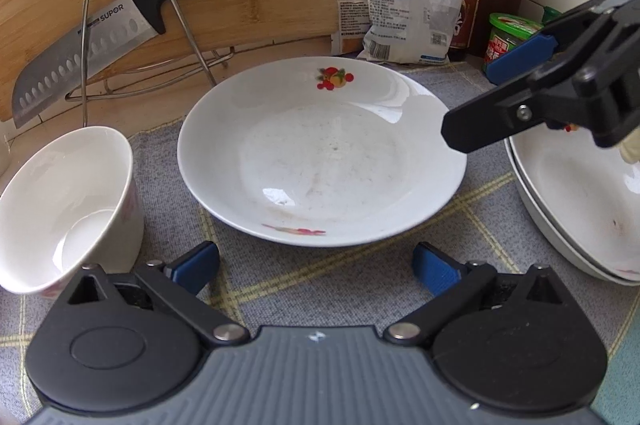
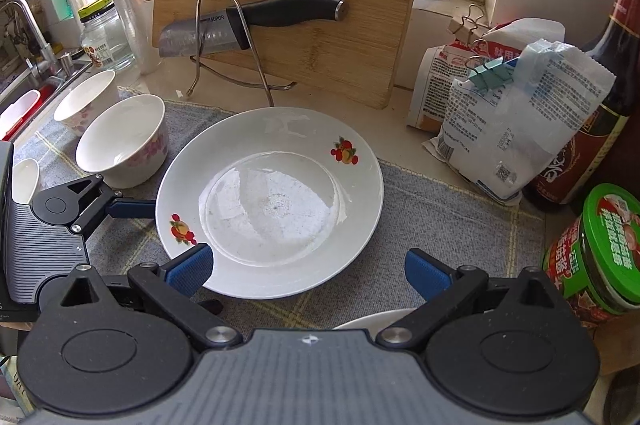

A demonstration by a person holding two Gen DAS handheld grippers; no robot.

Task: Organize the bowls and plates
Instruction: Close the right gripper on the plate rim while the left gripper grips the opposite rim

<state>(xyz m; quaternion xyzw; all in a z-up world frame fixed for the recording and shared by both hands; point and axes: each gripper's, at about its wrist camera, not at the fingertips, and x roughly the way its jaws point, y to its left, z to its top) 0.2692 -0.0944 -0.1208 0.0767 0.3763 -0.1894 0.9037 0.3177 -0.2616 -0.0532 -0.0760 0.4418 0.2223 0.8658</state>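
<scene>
Both the left gripper and right gripper, jaws apart, flank the middle plate, which next needs a rim grasp toward the stack at right.

Plate: glazed white ceramic, showing glossy with faint scuffing at its centre.
Bowl: smooth glossy ceramic, catching window light.
Mat: woven grey cloth, looking matt and coarse.
Cutting board: pale wood, showing fine grain.
Knife: brushed steel blade, matt black handle.
Gripper pads: blue, looking ribbed and rubbery.
Rack: bent polished metal wire.
</scene>
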